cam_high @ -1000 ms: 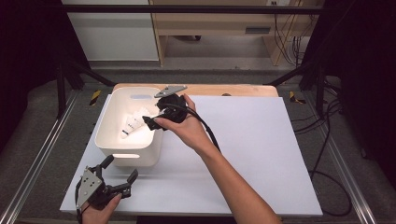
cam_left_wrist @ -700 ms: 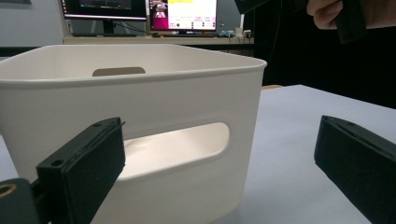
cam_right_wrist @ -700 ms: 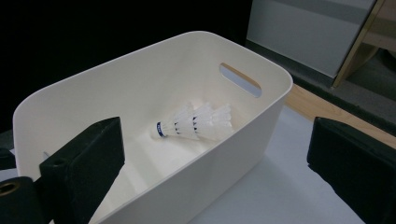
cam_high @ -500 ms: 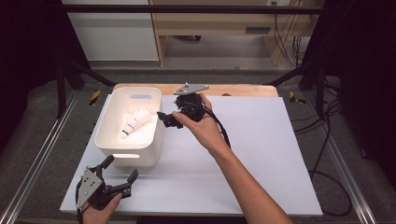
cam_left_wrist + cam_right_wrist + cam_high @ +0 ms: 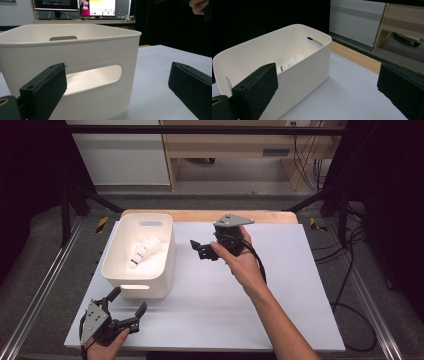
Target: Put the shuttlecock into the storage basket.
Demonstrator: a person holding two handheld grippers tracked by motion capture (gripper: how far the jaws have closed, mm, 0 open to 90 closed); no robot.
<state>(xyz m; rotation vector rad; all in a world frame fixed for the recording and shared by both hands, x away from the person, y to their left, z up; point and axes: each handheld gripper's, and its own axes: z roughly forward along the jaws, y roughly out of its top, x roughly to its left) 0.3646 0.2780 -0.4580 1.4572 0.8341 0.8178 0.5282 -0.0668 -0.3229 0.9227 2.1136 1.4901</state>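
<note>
1. Surface: a white board (image 5: 280, 295) lies on a wooden table (image 5: 200, 215), whose bare edge shows along the far side. Metal rails run down the left and right, and grey floor surrounds the table.
2. Background: a pale cabinet (image 5: 120, 150) and a wooden shelf unit (image 5: 240, 145) stand beyond the table. The left gripper view shows lit monitors (image 5: 75, 6) behind the bin.
3. Open room: the right half of the board is bare from near edge to far edge. The near strip between the bin and the board's front edge is narrow.
4. Bin (image 5: 140, 255): white, with handle slots, it stands upright on the board's left part. A shuttlecock (image 5: 145, 252) lies inside on its bottom.
5. Right gripper (image 5: 202, 250): held above the board just right of the bin's far corner, apart from it, jaws pointing left toward the bin and spread wide with nothing between. The forearm reaches in diagonally from the bottom.
6. Left gripper (image 5: 127, 307): low at the board's near left corner, just in front of the bin's near wall. Its jaws are spread wide, empty, aimed at the bin.
</note>
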